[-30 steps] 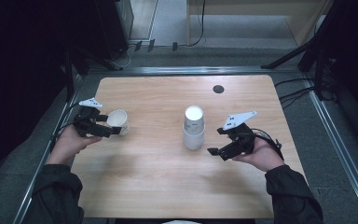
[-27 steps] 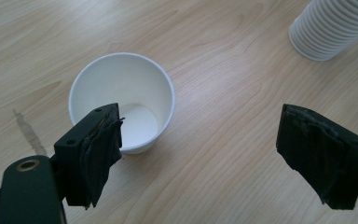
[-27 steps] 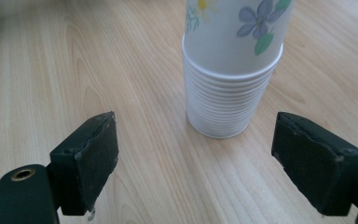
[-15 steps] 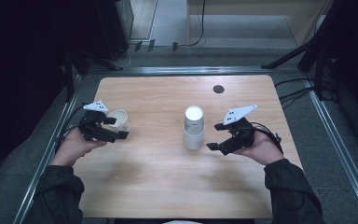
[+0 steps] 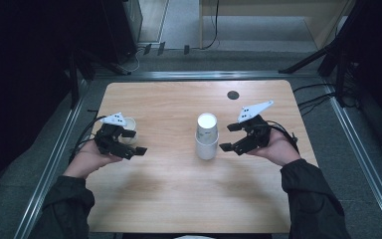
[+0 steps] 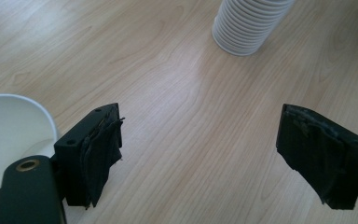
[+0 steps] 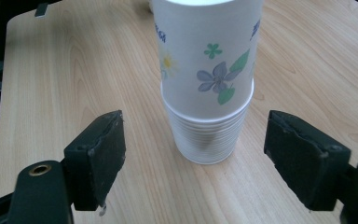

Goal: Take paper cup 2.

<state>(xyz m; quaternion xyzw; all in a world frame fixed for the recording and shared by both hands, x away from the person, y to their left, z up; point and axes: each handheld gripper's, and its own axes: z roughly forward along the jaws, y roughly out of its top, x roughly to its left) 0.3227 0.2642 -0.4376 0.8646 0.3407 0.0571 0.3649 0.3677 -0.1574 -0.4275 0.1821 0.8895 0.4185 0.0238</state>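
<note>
looking down from the high view, the stack of paper cups (image 5: 207,137) stands upside down near the middle of the tabletop (image 5: 179,99), and the right claw (image 5: 231,137) sits just beside it on its right, jaws parted and nothing between them; those jaws have just been closing from wider. the left claw (image 5: 134,142) hangs well apart from the stack, near the left edge, with a single white cup (image 5: 128,130) just behind it. whether a jaw touches that cup is hard to say from here.

turning to the left gripper view, the jaws stand released over bare wood; the single cup's rim (image 6: 9,135) lies outside the left-hand jaw, partly cut off, and the stack's ribbed rims (image 6: 247,28) sit far ahead, top cut off.

turning to the right gripper view, the flowered top cup (image 7: 205,56) rises between the line of the jaws but ahead of them. to lift it cleanly, i judge the claw should go forward level, close on the flowered wall above the ribbed rims, and squeeze softly so the paper does not crumple. the top cup's upper end is cut off.
</note>
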